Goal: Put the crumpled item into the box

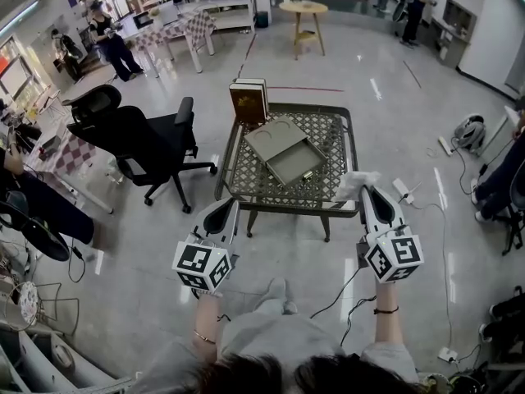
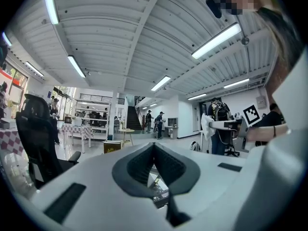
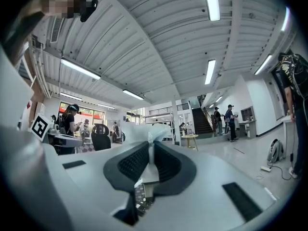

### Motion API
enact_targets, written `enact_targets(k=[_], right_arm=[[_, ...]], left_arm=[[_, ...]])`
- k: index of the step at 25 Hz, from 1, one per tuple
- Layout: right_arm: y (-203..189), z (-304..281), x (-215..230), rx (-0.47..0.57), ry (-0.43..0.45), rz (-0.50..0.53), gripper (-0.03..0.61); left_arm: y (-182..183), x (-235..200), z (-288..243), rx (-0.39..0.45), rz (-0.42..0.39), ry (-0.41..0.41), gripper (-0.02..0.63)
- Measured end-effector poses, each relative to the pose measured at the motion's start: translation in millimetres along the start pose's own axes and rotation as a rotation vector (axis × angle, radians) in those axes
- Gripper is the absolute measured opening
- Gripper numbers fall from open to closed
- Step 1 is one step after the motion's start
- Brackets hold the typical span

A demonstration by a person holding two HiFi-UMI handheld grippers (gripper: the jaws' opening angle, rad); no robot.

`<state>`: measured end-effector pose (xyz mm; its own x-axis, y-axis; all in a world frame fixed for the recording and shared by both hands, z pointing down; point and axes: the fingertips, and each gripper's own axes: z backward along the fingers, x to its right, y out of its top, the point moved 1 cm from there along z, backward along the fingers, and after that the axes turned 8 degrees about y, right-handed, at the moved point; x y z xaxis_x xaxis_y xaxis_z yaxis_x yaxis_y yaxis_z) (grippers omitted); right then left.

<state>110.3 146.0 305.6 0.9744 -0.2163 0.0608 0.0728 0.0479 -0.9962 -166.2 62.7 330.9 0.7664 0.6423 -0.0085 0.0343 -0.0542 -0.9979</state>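
A white crumpled item (image 1: 353,183) is pinched in my right gripper (image 1: 367,190), which hangs level by the near right corner of a metal lattice table (image 1: 344,208). In the right gripper view the item (image 3: 144,131) bulges out past the tips of the right gripper (image 3: 150,147). On the table lies an open grey box (image 1: 295,161) with its lid (image 1: 275,136) beside it. My left gripper (image 1: 231,205) is shut on nothing, short of the table's near left corner. The left gripper view shows its tips (image 2: 154,146) meeting, with the crumpled item (image 2: 207,125) off to the right.
A brown book-like case (image 1: 248,101) stands at the table's far left corner. A black office chair (image 1: 139,142) is left of the table. Cables and a power strip (image 1: 402,191) lie on the floor to the right. A round wooden table (image 1: 303,11) and several people are far behind.
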Motion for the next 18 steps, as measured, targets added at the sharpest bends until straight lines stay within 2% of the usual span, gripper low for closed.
enact_targets(k=[13, 18], right_arm=[[-8.0, -47.1, 22.4, -0.023, -0.041, 0.002, 0.051], [-15.6, -68.8, 27.3, -0.042, -0.031, 0.0, 0.051]], left_arm=[[-0.5, -23.7, -65.5, -0.001, 0.006, -0.073, 0.017], [-3.6, -33.6, -93.6, -0.006, 0.011, -0.102, 0.017]])
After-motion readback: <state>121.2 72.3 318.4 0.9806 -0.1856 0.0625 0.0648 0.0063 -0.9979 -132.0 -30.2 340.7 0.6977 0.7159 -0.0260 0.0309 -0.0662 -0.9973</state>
